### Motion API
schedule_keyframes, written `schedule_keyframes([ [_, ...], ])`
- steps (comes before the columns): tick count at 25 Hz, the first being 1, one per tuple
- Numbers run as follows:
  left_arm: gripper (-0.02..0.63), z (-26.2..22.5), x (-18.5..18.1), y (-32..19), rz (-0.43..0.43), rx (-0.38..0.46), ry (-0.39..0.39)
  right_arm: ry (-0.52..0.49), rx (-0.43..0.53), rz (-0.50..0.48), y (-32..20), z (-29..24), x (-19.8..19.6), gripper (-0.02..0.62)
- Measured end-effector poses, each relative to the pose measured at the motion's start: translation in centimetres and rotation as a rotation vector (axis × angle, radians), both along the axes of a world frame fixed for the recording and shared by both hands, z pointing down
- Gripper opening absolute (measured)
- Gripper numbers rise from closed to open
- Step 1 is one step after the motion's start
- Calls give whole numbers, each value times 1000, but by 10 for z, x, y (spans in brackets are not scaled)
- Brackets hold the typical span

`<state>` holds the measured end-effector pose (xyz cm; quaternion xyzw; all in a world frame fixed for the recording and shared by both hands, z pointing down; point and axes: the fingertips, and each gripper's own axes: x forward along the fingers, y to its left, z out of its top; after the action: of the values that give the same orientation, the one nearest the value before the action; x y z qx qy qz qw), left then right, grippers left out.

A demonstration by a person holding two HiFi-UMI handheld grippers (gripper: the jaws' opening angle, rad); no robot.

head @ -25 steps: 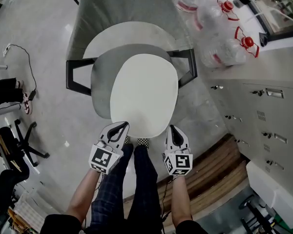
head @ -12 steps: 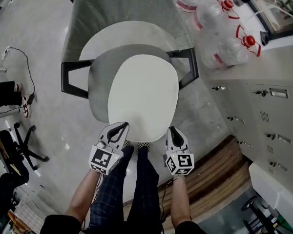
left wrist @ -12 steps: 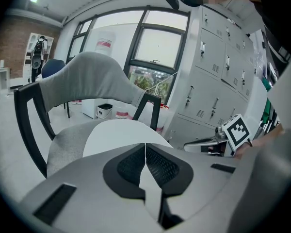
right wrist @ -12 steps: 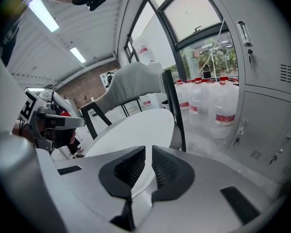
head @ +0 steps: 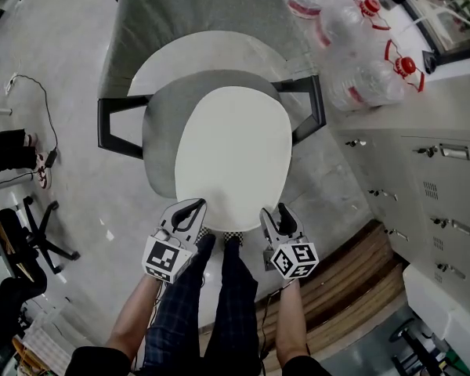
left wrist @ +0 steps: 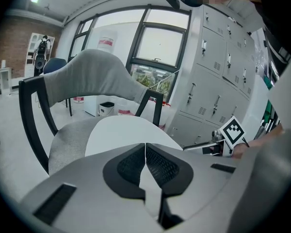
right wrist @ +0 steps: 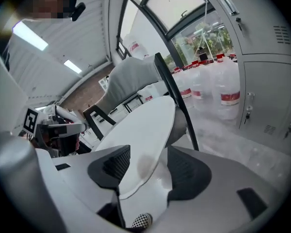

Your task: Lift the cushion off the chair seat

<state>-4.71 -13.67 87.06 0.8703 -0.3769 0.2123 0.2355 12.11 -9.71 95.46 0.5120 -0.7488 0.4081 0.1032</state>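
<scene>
- An office workroom is being shown.
- Grey metal lockers (head: 423,186) are being seen right of the chair (head: 160,131).
- Large water bottles (head: 360,61) are being stored beside that chair's right arm.

Grey chair seat (head: 160,131) carrying a white oval cushion (head: 231,151), whose near edge overhangs the seat's front rim. The chair stands on a pale, glossy floor (head: 70,45). Also on the floor are clear water bottles (head: 352,77) with red caps, just beside the chair, and a black cable (head: 52,110) at left.

Left gripper (head: 193,207) closed; right gripper (head: 276,213) just opened, cushion (head: 233,151) between fingers (right wrist: 111,166).
</scene>
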Motion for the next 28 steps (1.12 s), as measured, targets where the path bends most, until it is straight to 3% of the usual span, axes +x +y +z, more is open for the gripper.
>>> schedule_keyframes([
  [10,20,5,-15,-8,-38,-4,-15,-42,-34,-52,-1,20,-17,249],
  [17,20,8,-25,-11,-63,-13,-27,14,-21,-105,-4,19,-19,246],
  [22,20,4,-31,-11,-73,-2,-14,30,-7,-97,-5,10,-14,119],
  [28,20,-12,-37,-11,-84,7,-5,18,6,-78,-7,-10,-18,76],
])
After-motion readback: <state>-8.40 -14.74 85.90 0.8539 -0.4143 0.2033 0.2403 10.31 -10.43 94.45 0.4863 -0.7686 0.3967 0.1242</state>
